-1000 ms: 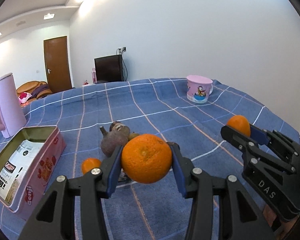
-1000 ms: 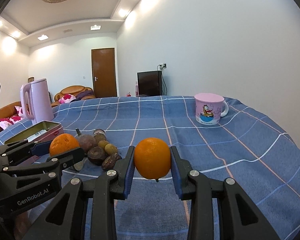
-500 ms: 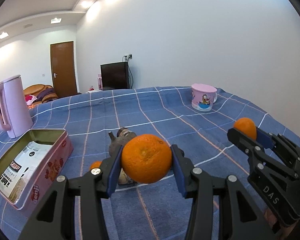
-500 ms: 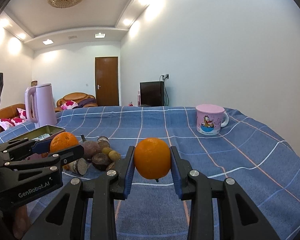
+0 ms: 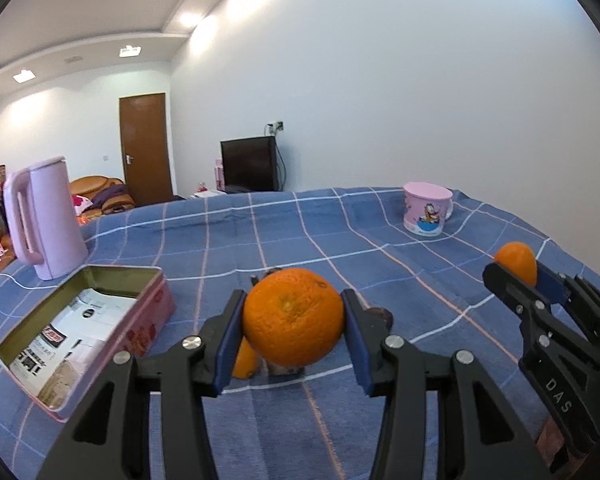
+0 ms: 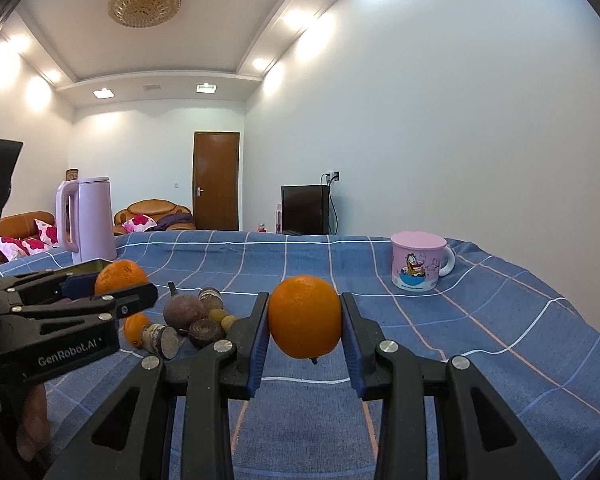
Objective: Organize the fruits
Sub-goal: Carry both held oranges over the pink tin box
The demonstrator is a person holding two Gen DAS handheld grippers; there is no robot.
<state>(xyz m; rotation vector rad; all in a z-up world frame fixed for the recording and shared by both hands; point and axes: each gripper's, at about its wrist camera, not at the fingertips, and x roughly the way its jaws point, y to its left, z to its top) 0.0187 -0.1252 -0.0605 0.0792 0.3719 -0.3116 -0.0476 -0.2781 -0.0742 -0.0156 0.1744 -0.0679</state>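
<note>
Room: white walls, brown door, dark TV in corner, sofa w/ cushions far left.
Table: blue checked cloth (image 5: 284,232), covers whole table.
Left tool (image 5: 292,334): clamped on big orange (image 5: 294,316), pads press both sides, fruit held off the cloth.
Right tool (image 6: 305,330): clamped on smaller orange (image 6: 305,316), also clear of the cloth; seen from left view at far right edge.
Tin: pink tin box (image 5: 156,304), lid off, printed packet inside, sits on cloth left of left tool, near it.
Pile: dark round fruits (image 6: 184,312) + small yellowish ones + a small orange (image 6: 135,328), bunched on cloth between the two tools, mostly hidden behind the held orange in left view.
Other: lilac kettle (image 5: 44,220) behind tin; pink cartoon mug (image 6: 418,264) far right, well apart from fruit.
Change: vs a sec ago both views tipped up, more ceiling showing, pile sunk lower in frame; grips same, neither fruit slipped.
Meaning: prob. carry phase, both oranges lifted and ready to travel; tin looks like the likely drop spot, not certain.
Left to do: neither orange placed yet; pile untouched on cloth.
Risk: two tools close together, could bump on way to the tin.
</note>
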